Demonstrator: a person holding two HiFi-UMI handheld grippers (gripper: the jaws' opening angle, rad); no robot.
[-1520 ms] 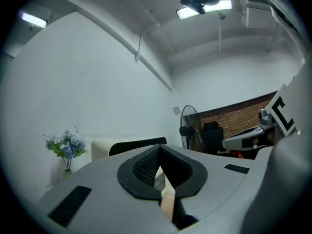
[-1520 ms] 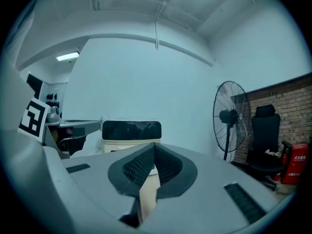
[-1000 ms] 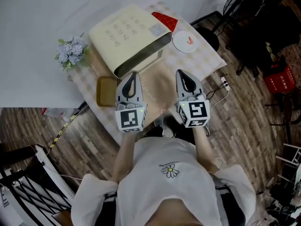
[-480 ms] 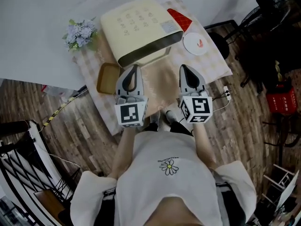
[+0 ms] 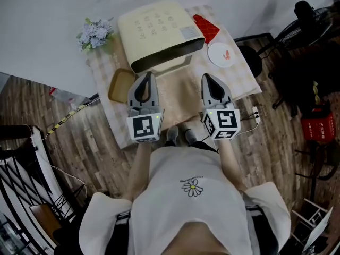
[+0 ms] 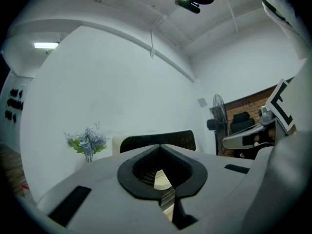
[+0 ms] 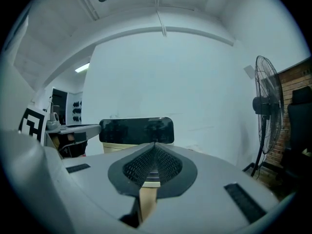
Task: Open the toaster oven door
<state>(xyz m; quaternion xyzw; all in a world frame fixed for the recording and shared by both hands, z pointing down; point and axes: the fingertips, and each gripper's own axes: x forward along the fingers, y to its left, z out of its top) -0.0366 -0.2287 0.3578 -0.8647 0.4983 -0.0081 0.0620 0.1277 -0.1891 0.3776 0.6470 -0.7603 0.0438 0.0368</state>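
A cream toaster oven (image 5: 156,31) stands at the back of a small table, its dark glass door (image 5: 169,54) closed and facing me. In the left gripper view the door (image 6: 157,141) shows just beyond the jaws, and in the right gripper view the door (image 7: 136,130) is straight ahead. My left gripper (image 5: 146,77) hovers in front of the door's left part, shut and empty. My right gripper (image 5: 207,81) hangs in front of the oven's right end, also shut and empty. Neither touches the oven.
A checked cloth (image 5: 240,76) covers the table. A brown tray (image 5: 118,85) lies left of my left gripper. A flower bunch (image 5: 95,33) stands at the back left; a white round plate (image 5: 222,54) and a red packet (image 5: 206,27) lie at the right. A fan (image 7: 269,106) stands off to the right.
The head view has shifted, so the table sits a little higher and further right in frame. Both grippers keep their places before the oven, still shut.
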